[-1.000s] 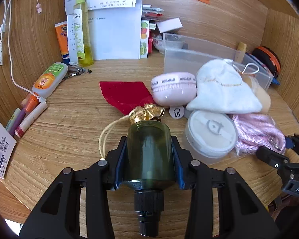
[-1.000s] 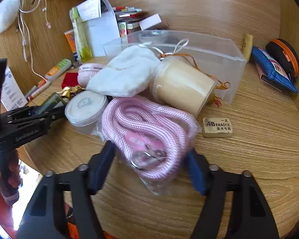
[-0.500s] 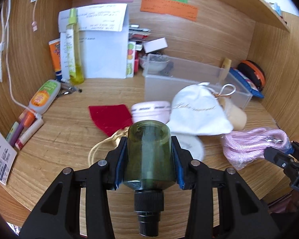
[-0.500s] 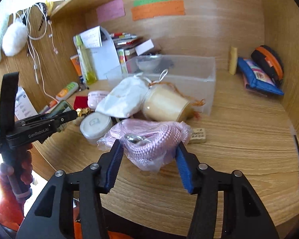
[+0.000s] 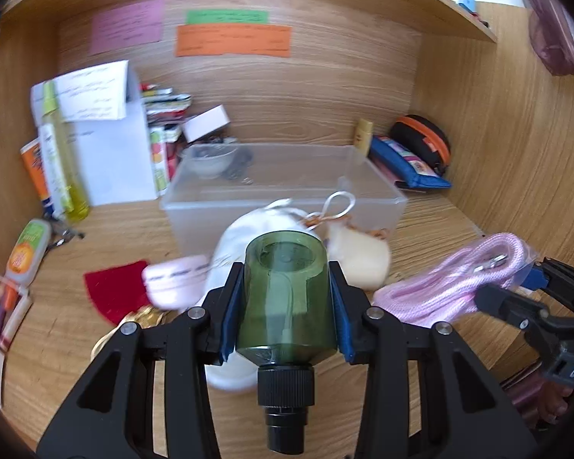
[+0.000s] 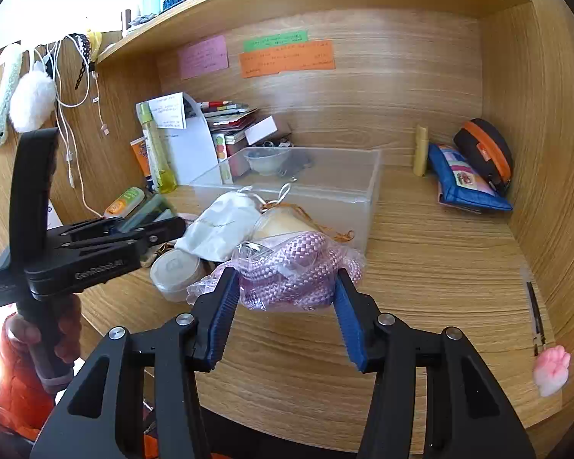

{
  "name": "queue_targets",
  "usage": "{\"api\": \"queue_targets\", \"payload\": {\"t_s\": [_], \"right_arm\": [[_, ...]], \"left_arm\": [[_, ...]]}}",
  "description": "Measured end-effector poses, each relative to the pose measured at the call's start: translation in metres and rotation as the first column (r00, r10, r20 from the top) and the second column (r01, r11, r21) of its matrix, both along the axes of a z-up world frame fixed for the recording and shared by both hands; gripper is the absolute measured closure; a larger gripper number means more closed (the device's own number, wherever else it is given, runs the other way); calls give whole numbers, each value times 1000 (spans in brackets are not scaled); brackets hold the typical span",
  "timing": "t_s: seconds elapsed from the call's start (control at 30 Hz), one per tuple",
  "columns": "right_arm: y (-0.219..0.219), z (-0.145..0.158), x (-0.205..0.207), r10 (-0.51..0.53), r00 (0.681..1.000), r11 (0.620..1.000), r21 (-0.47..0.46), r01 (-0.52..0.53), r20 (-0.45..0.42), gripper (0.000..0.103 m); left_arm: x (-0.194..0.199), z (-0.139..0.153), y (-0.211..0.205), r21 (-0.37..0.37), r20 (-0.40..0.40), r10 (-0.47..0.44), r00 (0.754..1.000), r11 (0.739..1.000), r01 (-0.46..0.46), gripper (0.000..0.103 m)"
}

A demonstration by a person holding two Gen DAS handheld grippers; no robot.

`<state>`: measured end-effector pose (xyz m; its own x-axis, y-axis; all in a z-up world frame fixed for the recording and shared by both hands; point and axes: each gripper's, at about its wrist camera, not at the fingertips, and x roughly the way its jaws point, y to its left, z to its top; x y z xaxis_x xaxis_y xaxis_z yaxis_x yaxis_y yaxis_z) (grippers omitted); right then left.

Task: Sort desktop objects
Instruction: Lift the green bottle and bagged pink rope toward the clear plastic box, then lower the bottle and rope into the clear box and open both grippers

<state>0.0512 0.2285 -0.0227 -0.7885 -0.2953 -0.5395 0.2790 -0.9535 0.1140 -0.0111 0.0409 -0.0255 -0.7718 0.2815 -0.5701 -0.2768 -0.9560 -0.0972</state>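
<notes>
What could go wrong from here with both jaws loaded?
1. The bagged pink rope bulges past the right gripper, whose jaws are closing; loops and slack bag trail out to the left, so it may slip or snag.
2. The green bottle in the left gripper is clamped on smooth round sides and could rotate.
3. The clear bin has a white pouch crowded against its front wall.

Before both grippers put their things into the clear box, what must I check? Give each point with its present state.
1. Left gripper grips green bottle: ok.
2. Right gripper, jaws closing, holds bagged pink rope: ok.
3. Clear box has free room: ok.
4. White pouch and cream jar lie before the box, in the way: not ok.
5. Bottle cap tight: cannot tell.
</notes>
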Motion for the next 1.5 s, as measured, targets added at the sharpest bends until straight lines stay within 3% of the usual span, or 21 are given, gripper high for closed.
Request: {"api": "queue_targets", "payload": {"t_s": [0.47, 0.9, 1.03, 1.2, 1.37, 1.5], "right_arm": [[14, 30, -15, -15, 998, 999, 37, 17, -65, 58], [5, 66, -72, 14, 992, 996, 90, -3, -127, 62], [-4, 66, -98, 26, 993, 993, 114, -13, -115, 64], [-17, 42, -131, 26, 999, 990, 140, -22, -30, 65], [-10, 51, -139, 34, 999, 996, 89, -31, -35, 66], [-11, 65, -139, 24, 997, 994, 112, -15, -78, 66]], "left_arm": [[-24, 30, 5, 18, -45, -15, 999, 1000, 15, 62], [-65, 59, -21, -6, -49, 29, 998, 1000, -30, 62], [-85, 57, -23, -25, -30, 38, 999, 999, -39, 62], [-97, 48, -24, -27, -6, 40, 999, 999, -40, 62], [-105, 45, -26, -27, 5, 35, 999, 999, -35, 62], [-114, 48, -26, -20, 2, 30, 1000, 999, -30, 62]]}}
